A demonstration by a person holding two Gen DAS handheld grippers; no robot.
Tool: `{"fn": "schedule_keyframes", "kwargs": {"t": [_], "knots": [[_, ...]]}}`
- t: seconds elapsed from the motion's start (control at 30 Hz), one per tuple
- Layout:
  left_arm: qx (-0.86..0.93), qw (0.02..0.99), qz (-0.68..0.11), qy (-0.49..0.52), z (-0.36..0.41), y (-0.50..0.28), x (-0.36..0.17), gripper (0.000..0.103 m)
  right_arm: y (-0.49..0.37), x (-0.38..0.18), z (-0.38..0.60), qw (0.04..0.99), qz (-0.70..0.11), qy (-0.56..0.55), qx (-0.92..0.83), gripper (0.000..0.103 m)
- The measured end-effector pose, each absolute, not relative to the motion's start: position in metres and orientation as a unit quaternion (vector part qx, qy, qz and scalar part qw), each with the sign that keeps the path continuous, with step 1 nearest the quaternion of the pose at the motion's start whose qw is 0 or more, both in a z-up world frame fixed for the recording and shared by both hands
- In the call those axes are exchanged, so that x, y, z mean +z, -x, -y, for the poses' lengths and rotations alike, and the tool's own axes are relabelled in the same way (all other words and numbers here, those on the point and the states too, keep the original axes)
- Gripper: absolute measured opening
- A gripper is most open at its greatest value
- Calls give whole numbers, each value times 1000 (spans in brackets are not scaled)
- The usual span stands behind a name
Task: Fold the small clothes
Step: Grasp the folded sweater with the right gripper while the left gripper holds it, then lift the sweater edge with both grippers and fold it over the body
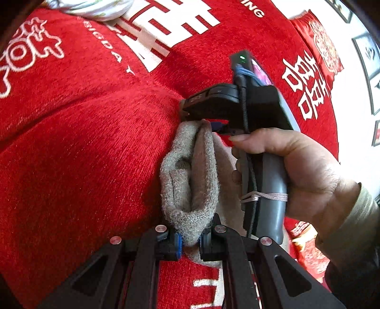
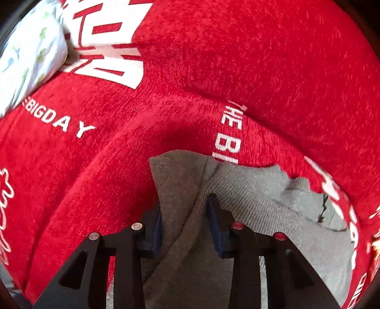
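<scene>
Left tool (image 1: 190,242) clamped on grey sock (image 1: 190,180). Right wrist view only: right tool (image 2: 184,223) clamped on sock's far end, white patterned cloth (image 2: 30,54) well beyond sock on red blanket (image 2: 261,59).

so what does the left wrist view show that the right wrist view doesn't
Only the left wrist view: the person's hand holding the right gripper's handle, and the left gripper shut on the sock. Only the right wrist view: the right gripper with sock between its jaws. Both: the grey sock, red blanket and white patterned cloth.
</scene>
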State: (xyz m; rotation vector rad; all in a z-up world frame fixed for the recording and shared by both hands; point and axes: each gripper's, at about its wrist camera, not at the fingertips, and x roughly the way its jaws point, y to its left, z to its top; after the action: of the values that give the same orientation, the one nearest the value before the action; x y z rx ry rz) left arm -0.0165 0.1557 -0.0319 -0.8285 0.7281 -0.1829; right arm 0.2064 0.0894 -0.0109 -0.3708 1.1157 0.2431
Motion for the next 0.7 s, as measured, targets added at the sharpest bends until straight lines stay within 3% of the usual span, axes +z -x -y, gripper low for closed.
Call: {"fn": "schedule_keyframes", "kwargs": {"t": [0.33,0.7], "knots": [[-79,860,-349,363,-150,16,-29,10,-212,4,-74,830,-529,122,128,27],[-66,865,-358,344,-144,13,-24,10,-220,19,-47,822,-540,39,173,24]]}}
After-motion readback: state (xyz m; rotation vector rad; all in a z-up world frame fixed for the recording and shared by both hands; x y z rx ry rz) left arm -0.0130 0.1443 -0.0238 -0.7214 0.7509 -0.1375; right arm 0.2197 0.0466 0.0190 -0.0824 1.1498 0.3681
